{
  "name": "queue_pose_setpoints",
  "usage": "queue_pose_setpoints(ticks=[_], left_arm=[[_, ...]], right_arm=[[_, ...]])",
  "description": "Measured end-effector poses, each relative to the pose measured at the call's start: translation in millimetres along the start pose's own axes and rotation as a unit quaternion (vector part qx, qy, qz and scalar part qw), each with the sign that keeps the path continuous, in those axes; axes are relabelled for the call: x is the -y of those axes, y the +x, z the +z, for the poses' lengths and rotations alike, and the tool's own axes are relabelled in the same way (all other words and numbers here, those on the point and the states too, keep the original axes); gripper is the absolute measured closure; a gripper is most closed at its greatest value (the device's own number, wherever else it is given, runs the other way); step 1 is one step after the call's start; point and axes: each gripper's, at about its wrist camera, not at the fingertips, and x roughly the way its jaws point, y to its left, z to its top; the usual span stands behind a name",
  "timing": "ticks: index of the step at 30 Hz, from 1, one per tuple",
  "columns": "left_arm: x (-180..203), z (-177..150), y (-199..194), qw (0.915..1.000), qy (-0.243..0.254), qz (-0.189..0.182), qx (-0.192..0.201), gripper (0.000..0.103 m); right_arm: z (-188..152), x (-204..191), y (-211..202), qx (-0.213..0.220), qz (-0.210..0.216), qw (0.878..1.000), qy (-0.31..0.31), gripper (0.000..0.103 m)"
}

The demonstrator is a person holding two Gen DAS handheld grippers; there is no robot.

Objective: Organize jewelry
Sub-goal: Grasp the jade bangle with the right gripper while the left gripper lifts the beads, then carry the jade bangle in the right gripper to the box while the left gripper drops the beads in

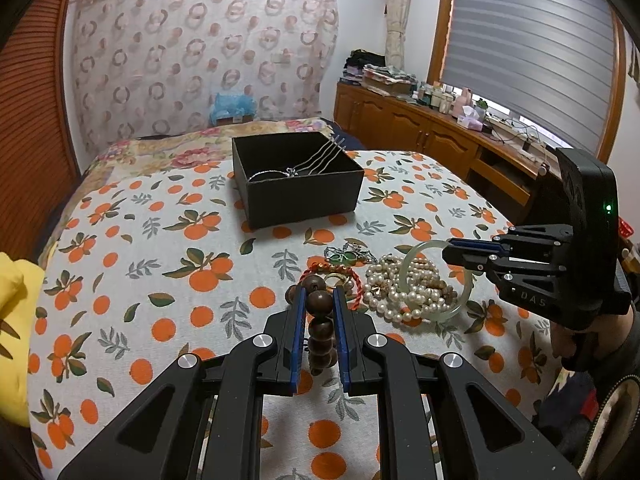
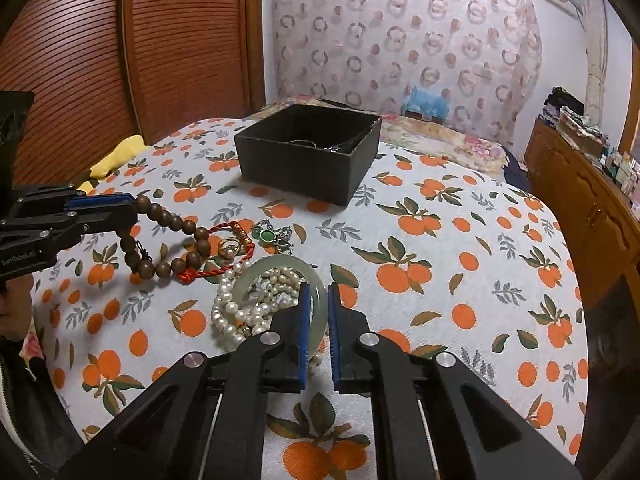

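My left gripper (image 1: 319, 294) is shut on a brown wooden bead bracelet (image 1: 320, 330), which hangs from it in the right wrist view (image 2: 168, 240). My right gripper (image 2: 319, 286) is shut on a pale green jade bangle (image 2: 276, 268), tilted up in the left wrist view (image 1: 436, 280). A pile of pearl strands (image 2: 248, 304) lies inside and under the bangle. A red cord bracelet (image 2: 224, 256), gold rings (image 2: 230, 245) and a green-stone silver piece (image 2: 269, 236) lie beside it. An open black box (image 1: 298, 178) with silver chains stands farther back.
Everything lies on a bed with an orange-print cloth (image 2: 460, 280). A yellow cushion (image 1: 12, 320) sits at the left edge. A wooden cabinet (image 1: 420, 132) with clutter runs along the right wall. A brown slatted door (image 2: 160, 40) stands at the left.
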Motion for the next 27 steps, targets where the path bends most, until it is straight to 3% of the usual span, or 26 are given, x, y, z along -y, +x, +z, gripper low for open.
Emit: queue_pose_setpoints(ticks=[13,27], left_arm=[[-6.1,-2.5,-1.4,1.0000,-0.005,0.002,0.001,0.091],[-0.1,10.9,-10.9,0.9998,0.001,0.000,0.019,0.091]], right_arm=[[23.9,7.5,-29.6,0.059,0.016,0.998,0.024,0.093],[55.1,5.9,-57.9,0.092,0.020,0.995,0.022,0.093]])
